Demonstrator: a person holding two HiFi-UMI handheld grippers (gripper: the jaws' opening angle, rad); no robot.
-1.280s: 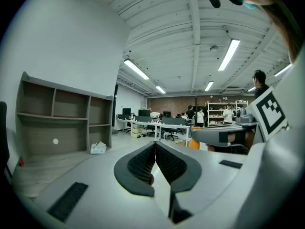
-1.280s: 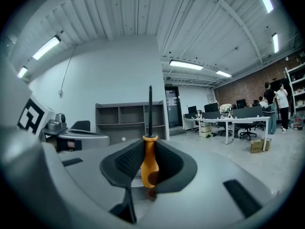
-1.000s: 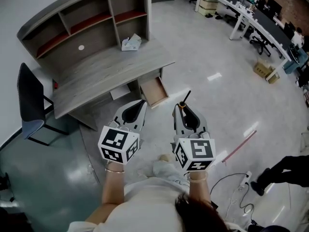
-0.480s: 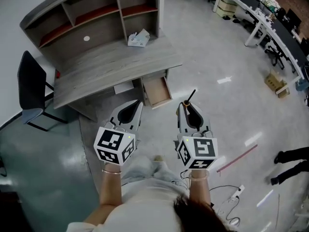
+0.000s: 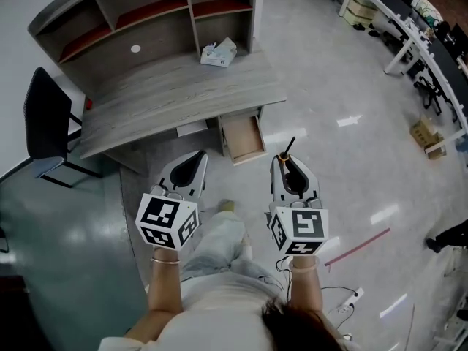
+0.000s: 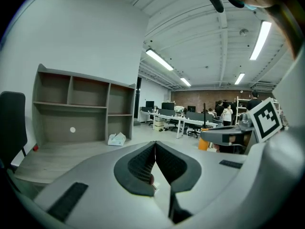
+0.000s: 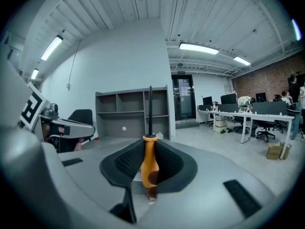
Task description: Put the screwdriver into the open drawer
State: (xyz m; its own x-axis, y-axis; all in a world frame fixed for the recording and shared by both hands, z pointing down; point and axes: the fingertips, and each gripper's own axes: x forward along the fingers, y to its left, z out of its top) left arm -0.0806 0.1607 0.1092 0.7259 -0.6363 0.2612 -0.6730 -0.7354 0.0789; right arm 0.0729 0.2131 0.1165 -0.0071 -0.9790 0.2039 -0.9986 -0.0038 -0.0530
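My right gripper (image 5: 283,159) is shut on the screwdriver (image 7: 149,161), an orange handle with a dark shaft that points forward past the jaws. In the head view the screwdriver (image 5: 286,151) sticks out towards the floor to the right of the open drawer (image 5: 243,137), a shallow wooden tray pulled out under the grey desk (image 5: 175,97). My left gripper (image 5: 198,156) hangs to the drawer's left, its jaws closed together with nothing between them. In the left gripper view the left gripper (image 6: 155,145) faces the desk and its shelves.
A tissue pack (image 5: 219,53) lies on the desk below a shelf unit (image 5: 153,17). A black chair (image 5: 40,141) stands left of the desk. White office tables (image 5: 409,39) and a cardboard box (image 5: 425,134) are at the far right. A cable and power strip (image 5: 347,297) lie on the floor.
The person has stepped closer to the desk, so the desk and drawer sit nearer and more central. Both grippers keep their hold and spacing.
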